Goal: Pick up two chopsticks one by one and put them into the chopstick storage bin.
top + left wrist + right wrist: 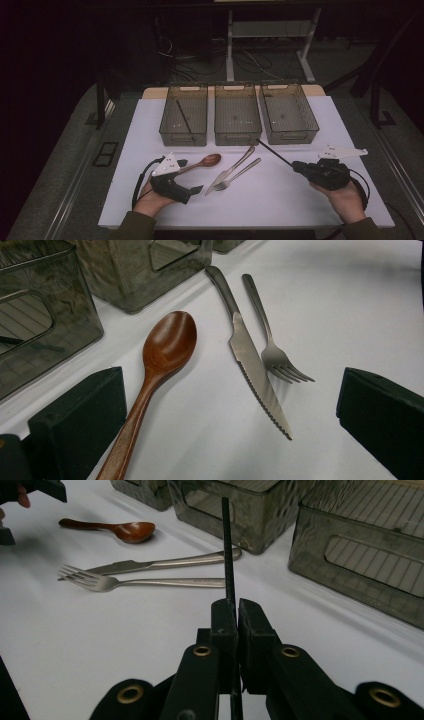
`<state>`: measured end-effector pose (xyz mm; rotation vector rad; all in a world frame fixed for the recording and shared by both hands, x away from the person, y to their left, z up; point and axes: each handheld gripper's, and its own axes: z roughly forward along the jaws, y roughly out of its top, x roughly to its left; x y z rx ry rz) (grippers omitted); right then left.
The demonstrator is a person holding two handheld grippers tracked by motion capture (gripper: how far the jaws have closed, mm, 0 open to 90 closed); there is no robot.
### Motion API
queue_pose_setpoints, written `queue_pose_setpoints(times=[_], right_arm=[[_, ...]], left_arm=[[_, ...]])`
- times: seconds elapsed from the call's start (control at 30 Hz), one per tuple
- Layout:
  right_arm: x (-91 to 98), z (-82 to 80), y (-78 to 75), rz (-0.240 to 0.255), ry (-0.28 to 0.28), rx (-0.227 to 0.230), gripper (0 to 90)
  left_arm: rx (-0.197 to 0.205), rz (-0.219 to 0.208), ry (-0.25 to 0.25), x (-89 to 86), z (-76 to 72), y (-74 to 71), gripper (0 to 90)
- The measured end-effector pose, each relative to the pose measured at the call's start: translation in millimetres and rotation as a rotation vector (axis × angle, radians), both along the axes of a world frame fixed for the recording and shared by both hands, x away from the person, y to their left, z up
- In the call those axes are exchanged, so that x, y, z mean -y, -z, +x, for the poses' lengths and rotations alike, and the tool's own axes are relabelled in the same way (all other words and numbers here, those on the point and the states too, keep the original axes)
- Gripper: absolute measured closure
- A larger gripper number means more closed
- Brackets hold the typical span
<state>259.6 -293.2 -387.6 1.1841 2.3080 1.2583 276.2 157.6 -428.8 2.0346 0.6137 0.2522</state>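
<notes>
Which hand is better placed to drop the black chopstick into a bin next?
Right, probably. The right tongs are shut on the black chopstick, whose tip points at the bins. The left tongs are open by the wooden spoon.

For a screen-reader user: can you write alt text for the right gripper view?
The right gripper clamps a thin black chopstick that points toward three smoky plastic bins. On the white table to the left lie a fork, knife and wooden spoon.

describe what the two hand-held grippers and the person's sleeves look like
Both the left hand-held gripper and right hand-held gripper are black, each topped by a grey three-cornered plate and trailing a black cable. The right one's arms carry brass-coloured rivets. The sleeves are olive-green.
</notes>
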Motion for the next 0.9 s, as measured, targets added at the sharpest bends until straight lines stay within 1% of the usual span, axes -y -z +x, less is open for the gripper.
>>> queue_pose_setpoints(times=[0.1, 0.3, 0.43, 0.63, 0.9], right_arm=[[-2.4, 2.0, -2.8, 0.004, -0.001, 0.011, 85.2], [-8.8, 10.2, -8.5, 0.009, -0.005, 0.034, 85.2], [-12.8, 18.2, -11.2, 0.013, -0.010, 0.037, 85.2], [-19.4, 29.4, -12.5, 0.036, -0.025, 0.026, 85.2], [-39.6, 44.4, -16.7, 0.036, -0.059, 0.043, 85.2]], left_arm=[[0.002, 0.005, 0.004, 0.2, 0.0, -0.2, 0.0], [0.005, 0.000, 0.004, 0.1, 0.0, -0.3, 0.0], [0.003, 0.004, 0.006, 0.7, 0.1, -0.2, 0.0], [0.001, 0.001, 0.004, 1.5, 0.0, 0.4, 0.0], [0.000, -0.001, 0.006, 1.9, 0.0, 0.6, 0.0]])
